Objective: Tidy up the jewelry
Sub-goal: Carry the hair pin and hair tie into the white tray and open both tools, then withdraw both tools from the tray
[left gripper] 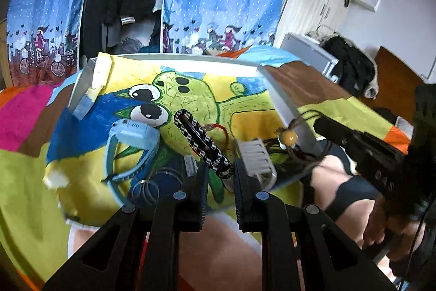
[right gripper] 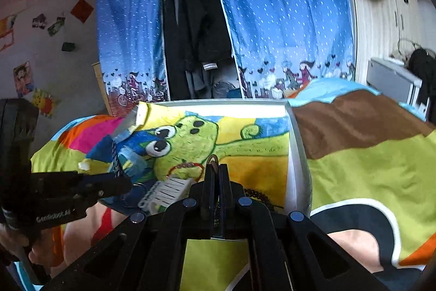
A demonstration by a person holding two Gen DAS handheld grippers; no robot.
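Task underway: left gripper [left gripper: 219, 176] clamps checkered bangle [left gripper: 201, 139], right gripper [right gripper: 215, 182] pinches cord loop [right gripper: 212, 159]; blue headband [left gripper: 130, 152], comb [left gripper: 256, 157], red bracelet [left gripper: 222, 131] unsorted at tray [left gripper: 283, 102] near edge.

"GenRobot.AI" on left tongs [right gripper: 109, 186]

A black-and-white patterned bangle [left gripper: 203, 142] stands tilted on edge in the tray [left gripper: 283, 105]. A light blue headband [left gripper: 130, 152] lies left of it, thin silver rings [left gripper: 152, 184] just below, a white comb clip [left gripper: 256, 154] right, a beaded cord [left gripper: 290, 138] beyond.
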